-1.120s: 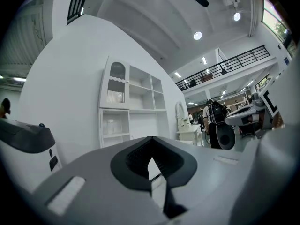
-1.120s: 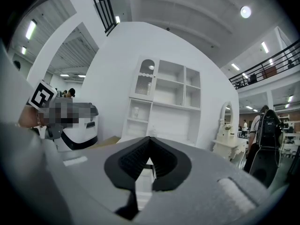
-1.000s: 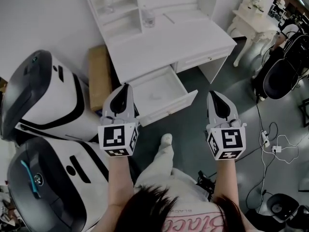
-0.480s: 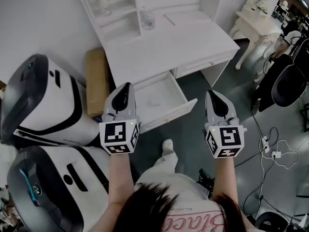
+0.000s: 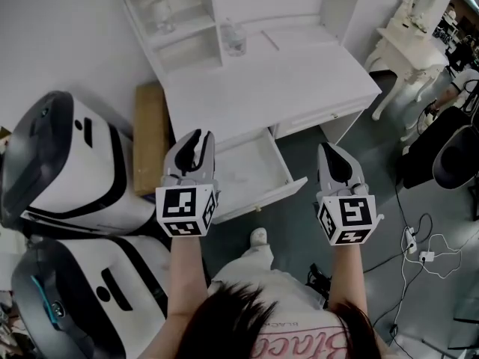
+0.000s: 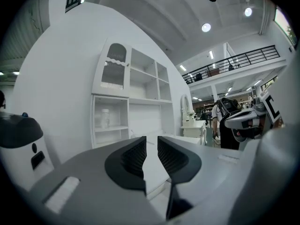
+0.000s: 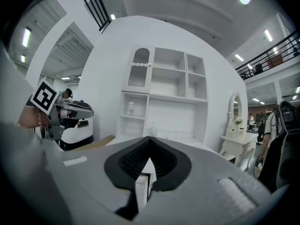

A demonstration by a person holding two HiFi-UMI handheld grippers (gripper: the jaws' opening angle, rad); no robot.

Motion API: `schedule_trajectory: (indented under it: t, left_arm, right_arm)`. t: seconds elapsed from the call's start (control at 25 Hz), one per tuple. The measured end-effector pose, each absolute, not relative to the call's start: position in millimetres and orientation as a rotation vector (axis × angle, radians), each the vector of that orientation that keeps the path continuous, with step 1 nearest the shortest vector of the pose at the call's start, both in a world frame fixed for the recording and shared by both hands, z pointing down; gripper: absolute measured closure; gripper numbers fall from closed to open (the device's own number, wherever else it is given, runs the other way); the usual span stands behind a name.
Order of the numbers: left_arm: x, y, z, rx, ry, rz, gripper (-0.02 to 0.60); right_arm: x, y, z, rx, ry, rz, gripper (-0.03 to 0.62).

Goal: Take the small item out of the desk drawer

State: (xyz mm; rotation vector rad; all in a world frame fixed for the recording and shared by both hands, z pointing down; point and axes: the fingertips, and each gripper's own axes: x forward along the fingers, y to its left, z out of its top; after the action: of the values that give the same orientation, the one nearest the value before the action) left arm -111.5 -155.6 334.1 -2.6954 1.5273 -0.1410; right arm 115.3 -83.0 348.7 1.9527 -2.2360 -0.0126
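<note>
The white desk (image 5: 284,73) has its left drawer (image 5: 262,194) pulled out, and the inside looks pale; I cannot make out a small item in it. My left gripper (image 5: 196,142) hovers over the drawer's left end. Its jaws are opening, with a narrow gap and nothing between them, as the left gripper view (image 6: 151,149) also shows. My right gripper (image 5: 330,152) is held over the floor to the right of the drawer. It is shut and empty, and its pads meet in the right gripper view (image 7: 149,146).
Two large white-and-black machines (image 5: 67,163) stand left of the desk, with a cardboard box (image 5: 150,133) between them and it. A clear bottle (image 5: 234,40) stands on the desktop by the shelf unit (image 5: 176,21). A white dressing table (image 5: 408,36), black chair (image 5: 456,155) and floor cables (image 5: 419,238) lie right.
Both grippers have come a little closer to the desk and the open drawer. The left gripper's jaws have parted slightly; the right gripper stays shut.
</note>
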Motion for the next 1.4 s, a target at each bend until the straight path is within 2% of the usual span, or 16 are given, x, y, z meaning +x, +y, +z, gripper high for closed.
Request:
schedule_trajectory:
  t: [0.2,0.4,0.52,1.4]
  left_arm:
    - [-102.8,-189.1,336.1,-2.731,1.544,-0.139,0.438]
    - [-95.6,-220.2,350.9,-2.793,1.59,-0.154,0.344]
    - [-93.8,-240.1,361.4,-2.821,1.635,-0.164,0.311]
    - [-76.1,-255.4,472.9,-2.977,1.766,-0.541,0.311]
  right_arm:
    - [125.5,-114.4,349.8,1.942,-2.24,0.003,0.592]
    - [134.0,-146.7,356.7,1.903,-2.239,0.024,0.592]
    - [137.9,-167.3,361.0,1.882,-2.241,0.034,0.592]
    - [148.3,-200.4,442.8,1.776,-2.202,0.298,0.592]
